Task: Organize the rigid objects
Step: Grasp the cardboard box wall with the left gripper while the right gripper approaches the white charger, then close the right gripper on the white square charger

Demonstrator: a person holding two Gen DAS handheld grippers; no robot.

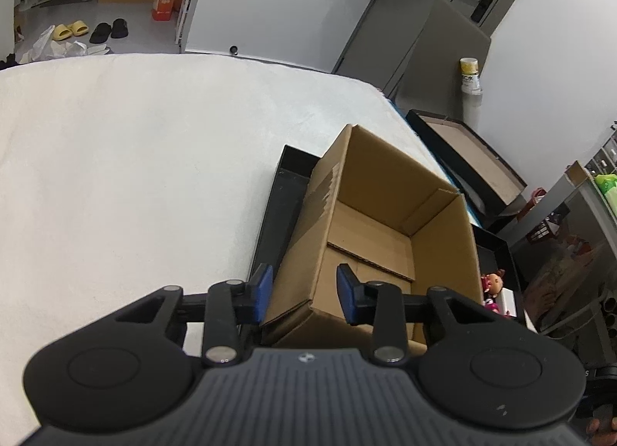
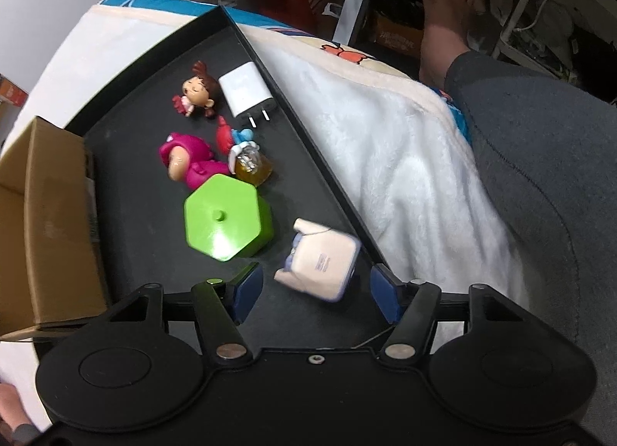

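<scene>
An open cardboard box (image 1: 385,222) stands in a black tray (image 1: 281,191) on a white blanket; it looks empty. My left gripper (image 1: 304,297) is open, its fingers astride the box's near left wall. In the right wrist view the tray (image 2: 135,183) holds a cream square toy (image 2: 320,264), a green hexagonal box (image 2: 225,216), a pink figure (image 2: 189,164), a small amber bottle (image 2: 252,166), a brown-haired doll (image 2: 196,91) and a white charger (image 2: 246,91). My right gripper (image 2: 316,297) is open, just above the cream toy, not touching it.
The cardboard box's edge (image 2: 46,222) fills the tray's left side. A white fluffy blanket (image 2: 385,160) lies right of the tray, with a person's leg (image 2: 540,176) beside it. Another black tray (image 1: 470,160) and a canister (image 1: 470,71) lie beyond the bed edge.
</scene>
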